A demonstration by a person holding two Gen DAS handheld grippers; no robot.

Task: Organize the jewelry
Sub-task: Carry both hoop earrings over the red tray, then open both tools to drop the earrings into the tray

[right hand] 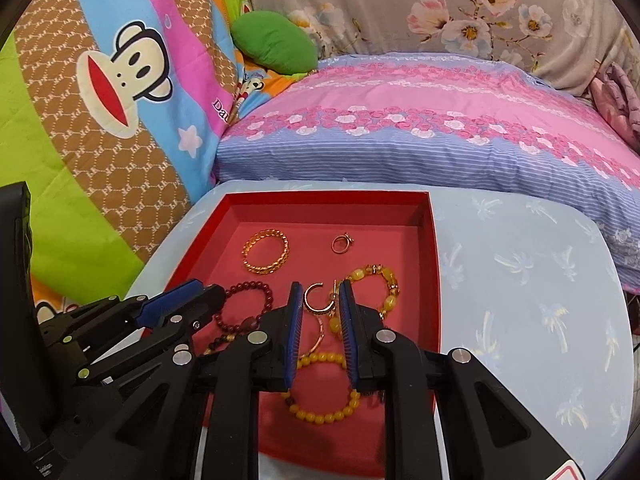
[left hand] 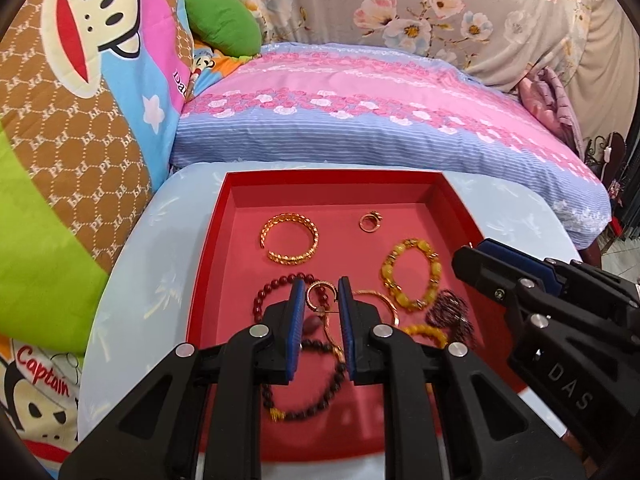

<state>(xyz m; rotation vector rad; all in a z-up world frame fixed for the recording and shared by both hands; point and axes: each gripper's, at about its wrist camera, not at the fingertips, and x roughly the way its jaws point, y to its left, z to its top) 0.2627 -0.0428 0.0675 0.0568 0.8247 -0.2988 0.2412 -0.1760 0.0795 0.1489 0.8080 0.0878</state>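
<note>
Red cardboard tray [left hand: 208,264] sits on pale-blue tabletop [left hand: 132,280] w/ jewelry loose inside. Left tongs [left hand: 320,300] hover part-open over tangled near pile, holding nothing; right tongs [right hand: 320,302] likewise part-open & empty, apparently above the thin gold hoop [right hand: 316,296]. Judged step: lift one piece out of the clump. Best done by taking the hoop's wire on a free stretch, pads across it, raising slowly so the dark bead bracelet [left hand: 304,384] & yellow bead bracelet [right hand: 320,388] don't drag along. Hoop lies flat; no real long axis, its gap facing the tray's right.
</note>
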